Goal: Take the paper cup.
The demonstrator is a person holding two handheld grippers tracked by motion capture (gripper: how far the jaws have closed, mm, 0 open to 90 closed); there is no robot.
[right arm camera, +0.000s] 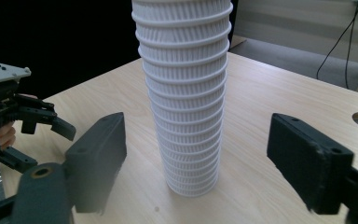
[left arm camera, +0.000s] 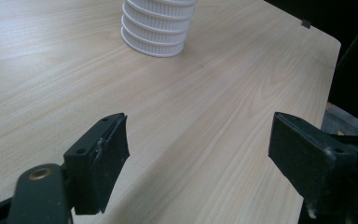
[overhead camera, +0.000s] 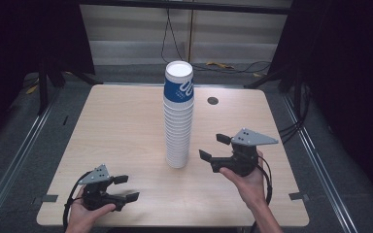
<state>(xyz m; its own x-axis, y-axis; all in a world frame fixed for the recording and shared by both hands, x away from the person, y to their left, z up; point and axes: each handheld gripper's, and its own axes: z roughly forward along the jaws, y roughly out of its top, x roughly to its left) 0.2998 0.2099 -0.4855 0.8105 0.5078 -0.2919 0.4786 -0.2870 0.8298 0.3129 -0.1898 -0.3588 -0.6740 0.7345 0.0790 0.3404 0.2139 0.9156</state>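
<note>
Cups [overhead camera: 178, 116] stand nested in one tall white stack near the middle of the table [overhead camera: 121, 126], the top one printed blue, the whole column upright and straight. Nothing else sits on the wood apart from a small dark round hole [overhead camera: 212, 101] toward the far edge.

Right gripper [overhead camera: 212, 147] sits just beside the stack's lower part, raised off the table and aimed at it; jaws spread, nothing between them. In the right gripper view the stack [right arm camera: 184, 93] stands ahead between the two black jaws but clear of both, no pad touching a rim.

Left gripper [overhead camera: 126, 188] is down at the near left corner, well apart from the stack, jaws spread and empty, pointing across the bare wood. In the left gripper view just the bottom few cups [left arm camera: 156, 28] appear, far off.

Progress, as a judgement: looks like stacking or unstacking work at a pause. No loose cup lies anywhere on the table, so either the stack is complete or no cup has been pulled yet. Can't tell which. If pulling a cup is the job, all of it is left: grip, lift, set down.
</note>
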